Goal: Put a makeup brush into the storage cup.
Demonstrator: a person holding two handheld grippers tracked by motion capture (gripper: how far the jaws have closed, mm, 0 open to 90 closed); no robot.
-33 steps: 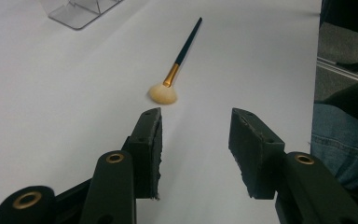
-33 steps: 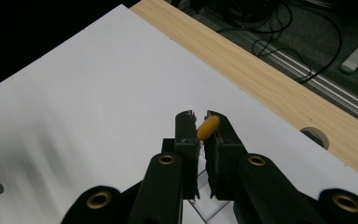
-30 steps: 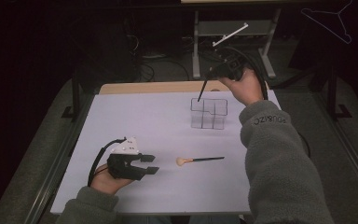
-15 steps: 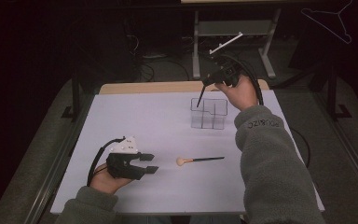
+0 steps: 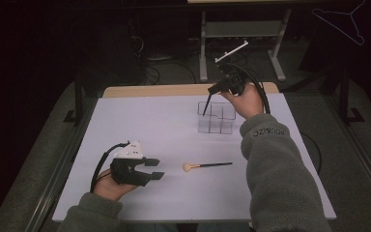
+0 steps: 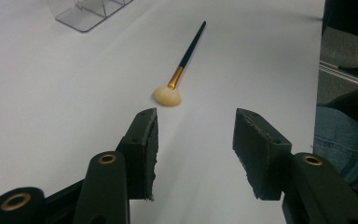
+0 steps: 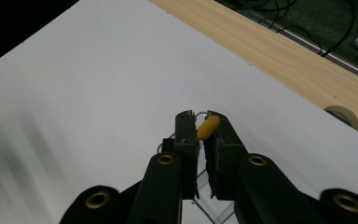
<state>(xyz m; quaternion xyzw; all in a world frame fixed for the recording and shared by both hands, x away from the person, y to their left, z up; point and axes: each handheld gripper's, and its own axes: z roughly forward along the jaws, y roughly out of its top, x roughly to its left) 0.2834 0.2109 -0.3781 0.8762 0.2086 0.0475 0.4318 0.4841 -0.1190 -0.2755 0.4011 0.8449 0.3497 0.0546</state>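
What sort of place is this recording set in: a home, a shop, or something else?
Probably a lab or recording room, not a home. A white-topped table stands in a dark room, cables trail on the floor behind it, and a metal stand rises beyond.

The right gripper [image 5: 211,89], clamped on a thin dark brush [image 5: 206,104] with a gold ferrule, has risen and drawn back toward the far edge of the bench [image 5: 125,121] over the last second. It now hangs higher above the clear organizer [image 5: 216,117]. The brush slants down, its lower tip at the organizer's far-left compartment. The right forearm has stretched farther forward with it.
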